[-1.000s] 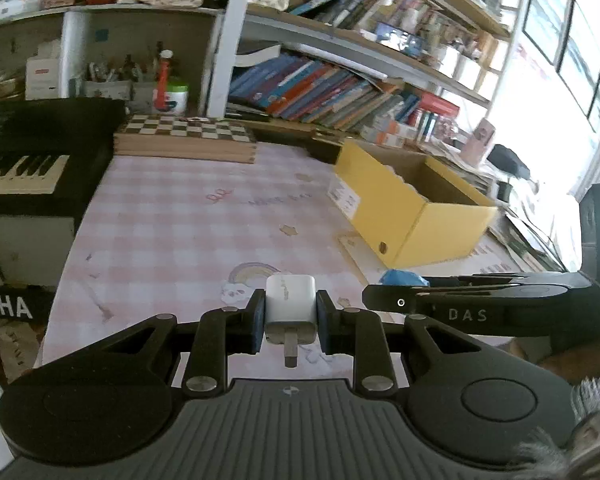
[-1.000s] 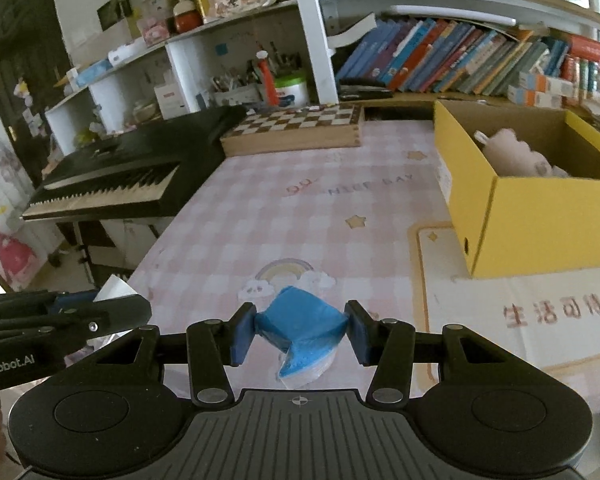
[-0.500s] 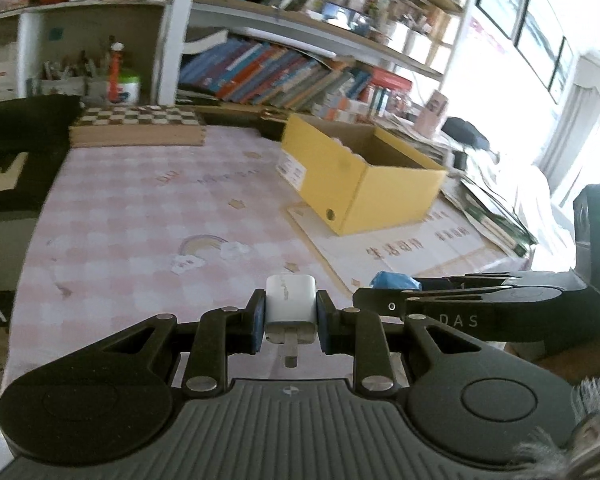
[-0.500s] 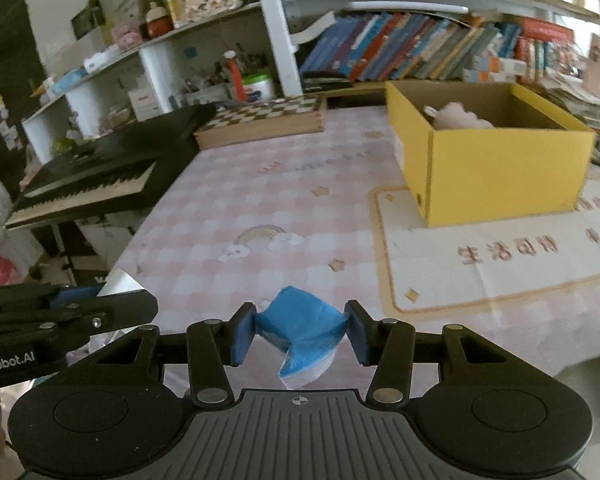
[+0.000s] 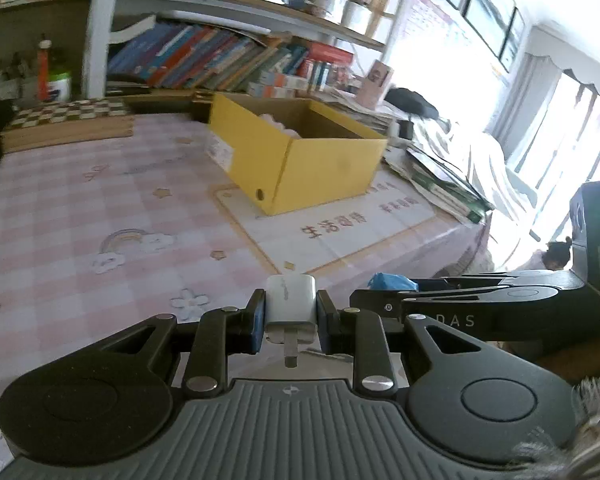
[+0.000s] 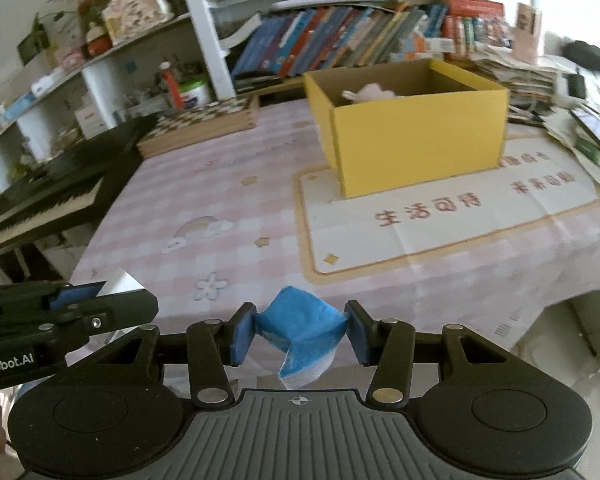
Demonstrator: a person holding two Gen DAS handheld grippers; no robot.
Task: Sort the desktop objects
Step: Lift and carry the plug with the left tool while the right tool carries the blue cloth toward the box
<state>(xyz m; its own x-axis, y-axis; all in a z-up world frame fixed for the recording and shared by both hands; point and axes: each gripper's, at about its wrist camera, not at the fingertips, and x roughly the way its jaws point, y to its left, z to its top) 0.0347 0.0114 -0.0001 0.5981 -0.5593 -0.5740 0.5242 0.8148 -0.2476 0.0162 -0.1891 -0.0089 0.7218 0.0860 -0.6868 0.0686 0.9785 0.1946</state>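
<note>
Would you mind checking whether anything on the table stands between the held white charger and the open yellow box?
Nothing visible does. The left tongs grip the white charger, and only bare pink checked tablecloth and the cream mat lie before the yellow box, whose top is open.

The box [image 6: 414,136] is standing on the mat [image 6: 452,220], which is lying on the table [image 6: 228,200]. A soft toy [image 6: 370,92] is lying inside the box. The chessboard [image 6: 204,124] is lying behind, to the left; the keyboard [image 6: 56,184] is standing beside the table's left edge.
</note>
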